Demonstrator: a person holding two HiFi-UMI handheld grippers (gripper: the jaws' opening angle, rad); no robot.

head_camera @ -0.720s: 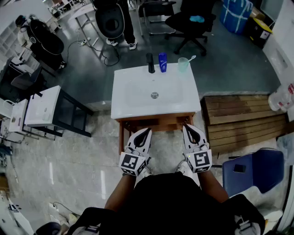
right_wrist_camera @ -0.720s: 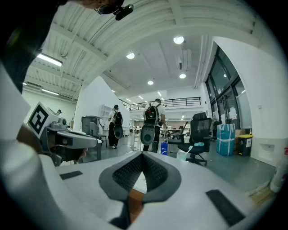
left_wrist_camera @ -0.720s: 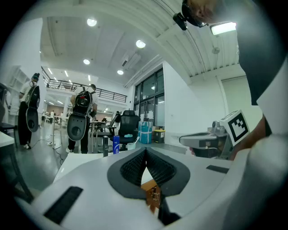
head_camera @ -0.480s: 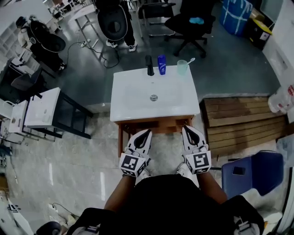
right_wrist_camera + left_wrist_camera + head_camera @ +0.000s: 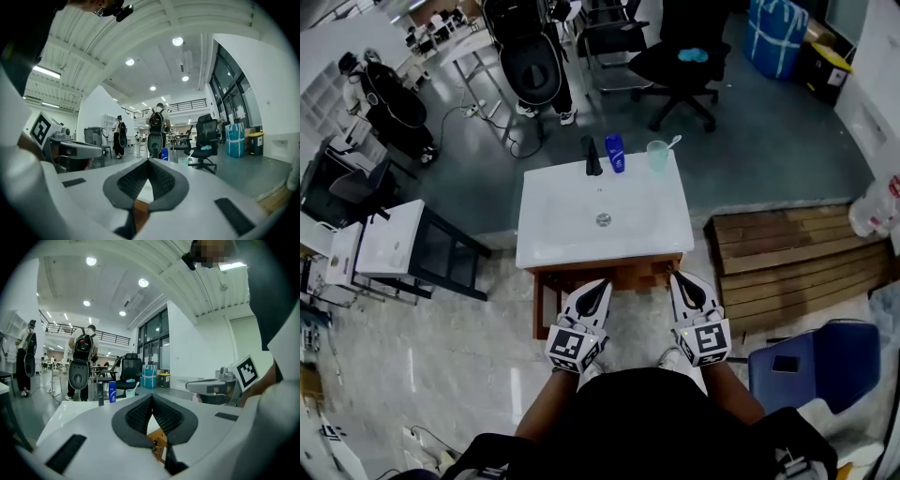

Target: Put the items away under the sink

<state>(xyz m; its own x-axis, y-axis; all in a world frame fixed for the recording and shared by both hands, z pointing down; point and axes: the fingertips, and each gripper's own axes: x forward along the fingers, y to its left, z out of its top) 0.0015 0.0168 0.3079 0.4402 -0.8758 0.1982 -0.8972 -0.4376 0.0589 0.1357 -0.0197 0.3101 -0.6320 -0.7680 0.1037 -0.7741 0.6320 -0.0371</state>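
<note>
A white sink [image 5: 553, 234] tops a wooden cabinet [image 5: 628, 274]. Along its far rim stand a black tap [image 5: 592, 156], a blue bottle [image 5: 616, 153] and a pale green cup with a toothbrush [image 5: 657, 155]. My left gripper [image 5: 598, 286] and right gripper [image 5: 680, 278] are side by side at the cabinet's front edge, both shut with nothing between the jaws. In the left gripper view the gripper [image 5: 151, 397] looks over the sink at the bottle [image 5: 112, 392] and cup [image 5: 130, 392]. From the right gripper [image 5: 148, 161] the bottle [image 5: 164, 154] and cup [image 5: 182, 161] show ahead.
A wooden pallet [image 5: 797, 248] lies right of the sink. A blue chair [image 5: 811, 361] with a phone [image 5: 786, 364] on it is near my right side. A white table on a black frame [image 5: 389, 239] stands left. Office chairs [image 5: 680, 56] and people with backpacks are behind.
The head view has shifted, so the sink sits lower and a little more to the left. Both grippers stay shut, side by side, now close to the cabinet's front edge.
</note>
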